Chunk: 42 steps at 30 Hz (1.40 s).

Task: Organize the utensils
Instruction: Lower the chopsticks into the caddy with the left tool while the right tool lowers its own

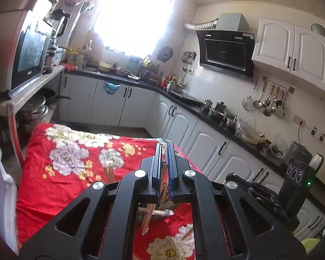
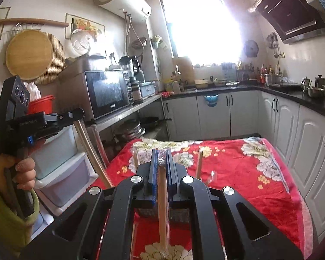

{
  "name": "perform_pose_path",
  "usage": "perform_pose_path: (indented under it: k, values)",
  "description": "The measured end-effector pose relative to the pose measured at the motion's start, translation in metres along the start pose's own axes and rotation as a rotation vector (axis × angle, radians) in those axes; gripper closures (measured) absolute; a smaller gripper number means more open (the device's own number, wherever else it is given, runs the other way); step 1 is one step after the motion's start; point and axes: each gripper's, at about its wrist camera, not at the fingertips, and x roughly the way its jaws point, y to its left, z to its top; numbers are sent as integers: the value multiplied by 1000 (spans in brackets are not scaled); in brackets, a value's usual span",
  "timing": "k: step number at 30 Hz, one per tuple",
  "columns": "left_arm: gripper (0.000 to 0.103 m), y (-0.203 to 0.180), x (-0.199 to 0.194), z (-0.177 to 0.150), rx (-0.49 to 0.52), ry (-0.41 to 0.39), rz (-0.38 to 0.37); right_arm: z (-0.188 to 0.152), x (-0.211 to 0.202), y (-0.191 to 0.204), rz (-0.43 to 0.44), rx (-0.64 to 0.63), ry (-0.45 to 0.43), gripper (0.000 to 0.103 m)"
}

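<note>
My right gripper (image 2: 162,151) is shut on a pair of wooden chopsticks in clear wrap (image 2: 162,199), which runs back between its fingers. It hangs above a table with a red flowered cloth (image 2: 238,173). Two loose chopsticks (image 2: 199,161) stand up from a dark holder (image 2: 179,214) just below. My left gripper (image 1: 164,149) is shut too. In the right wrist view, the left gripper (image 2: 80,113) pinches the top of a long pale shiny utensil (image 2: 91,151) that slants down toward the table. In the left wrist view, a wooden stick (image 1: 148,218) hangs under its fingers.
A hand in a green sleeve (image 2: 21,173) holds the left gripper. A microwave (image 2: 106,93) sits on a shelf and plastic drawers (image 2: 60,169) stand at the left. White cabinets and a dark counter with steel pots (image 1: 221,112) run along the right. More chopsticks (image 1: 109,171) stand over the cloth.
</note>
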Motion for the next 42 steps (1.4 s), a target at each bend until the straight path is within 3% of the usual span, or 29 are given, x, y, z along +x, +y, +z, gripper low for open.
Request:
perform_pose_path:
  k: [12, 28, 42]
  values:
    - [100, -3, 14, 32, 26, -47, 19, 31, 4, 2, -3, -13, -68, 96]
    - [100, -1, 36, 44, 54, -63, 63, 65, 27, -7, -56, -46, -163, 96]
    - [100, 24, 76, 26, 39, -52, 141, 43, 76, -26, -99, -11, -139, 96]
